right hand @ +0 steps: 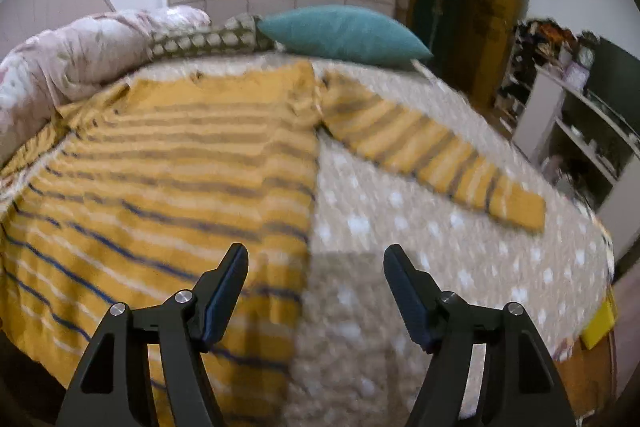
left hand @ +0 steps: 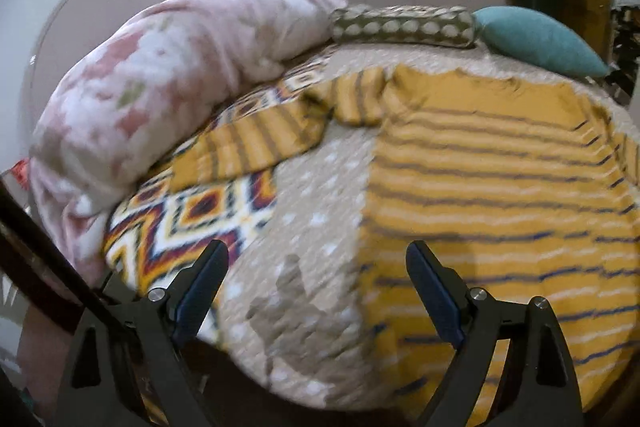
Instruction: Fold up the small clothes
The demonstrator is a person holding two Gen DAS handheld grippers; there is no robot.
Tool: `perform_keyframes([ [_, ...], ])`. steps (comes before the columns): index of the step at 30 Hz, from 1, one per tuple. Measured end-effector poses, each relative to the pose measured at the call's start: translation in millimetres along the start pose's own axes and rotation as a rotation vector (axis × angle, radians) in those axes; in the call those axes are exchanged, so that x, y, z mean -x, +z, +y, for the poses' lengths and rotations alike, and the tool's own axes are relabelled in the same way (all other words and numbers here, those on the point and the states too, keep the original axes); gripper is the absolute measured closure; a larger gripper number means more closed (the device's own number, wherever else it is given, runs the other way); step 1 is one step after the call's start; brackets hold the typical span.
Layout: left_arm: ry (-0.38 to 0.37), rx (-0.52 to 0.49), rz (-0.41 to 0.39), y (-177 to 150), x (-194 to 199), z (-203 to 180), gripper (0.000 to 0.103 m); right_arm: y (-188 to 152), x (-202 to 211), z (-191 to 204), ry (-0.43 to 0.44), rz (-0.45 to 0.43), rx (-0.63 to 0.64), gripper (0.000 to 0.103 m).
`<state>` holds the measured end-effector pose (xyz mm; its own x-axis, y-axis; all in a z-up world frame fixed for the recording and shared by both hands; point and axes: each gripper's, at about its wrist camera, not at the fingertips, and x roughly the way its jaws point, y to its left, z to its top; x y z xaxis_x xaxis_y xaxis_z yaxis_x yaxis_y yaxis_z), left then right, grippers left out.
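Note:
A yellow long-sleeved shirt with blue and white stripes [left hand: 492, 179] lies spread flat on the bed, neck away from me. Its left sleeve [left hand: 256, 143] stretches out toward the pink blanket. In the right wrist view the shirt body [right hand: 168, 179] fills the left half and its right sleeve [right hand: 432, 155] lies stretched out to the right. My left gripper [left hand: 316, 259] is open and empty, above the bedspread just left of the shirt's lower left edge. My right gripper [right hand: 316, 263] is open and empty, above the shirt's lower right edge.
The bed has a beige dotted bedspread [right hand: 440, 247]. A crumpled pink floral blanket [left hand: 160, 79], a patterned bolster [left hand: 404, 25] and a teal pillow [right hand: 344, 35] lie at the far side. A zigzag-patterned cloth [left hand: 192, 215] lies left. White shelves [right hand: 580, 131] stand right.

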<state>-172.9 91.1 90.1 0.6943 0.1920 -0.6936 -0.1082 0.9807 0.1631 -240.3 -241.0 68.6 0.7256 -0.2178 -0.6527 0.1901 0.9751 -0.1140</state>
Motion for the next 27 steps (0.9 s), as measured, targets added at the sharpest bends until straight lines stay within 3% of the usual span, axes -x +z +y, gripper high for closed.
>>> perform_keyframes([
  [4,-0.101,-0.017,0.025,30.0,-17.0,-35.3,0.014,32.2,-19.2,25.4,0.109,-0.017,0.005,0.028],
  [7,-0.138,-0.04,0.021,47.5,-34.1,-64.7,0.014,51.5,-54.6,50.3,0.136,0.009,0.017,0.028],
  [14,-0.131,-0.044,0.105,63.0,-107.5,-112.9,0.014,65.0,-135.5,60.4,0.116,0.164,-0.051,0.029],
  [18,-0.128,-0.019,0.164,52.3,-135.0,-117.0,0.01,59.5,-138.3,54.2,0.136,0.155,-0.075,0.028],
  [22,-0.12,0.033,0.167,47.6,-139.7,-110.1,0.0,57.9,-141.2,60.9,0.108,0.15,-0.049,0.024],
  [27,-0.071,0.007,0.15,42.6,-136.9,-119.0,0.0,57.4,-143.6,69.1,0.071,0.153,-0.016,0.021],
])
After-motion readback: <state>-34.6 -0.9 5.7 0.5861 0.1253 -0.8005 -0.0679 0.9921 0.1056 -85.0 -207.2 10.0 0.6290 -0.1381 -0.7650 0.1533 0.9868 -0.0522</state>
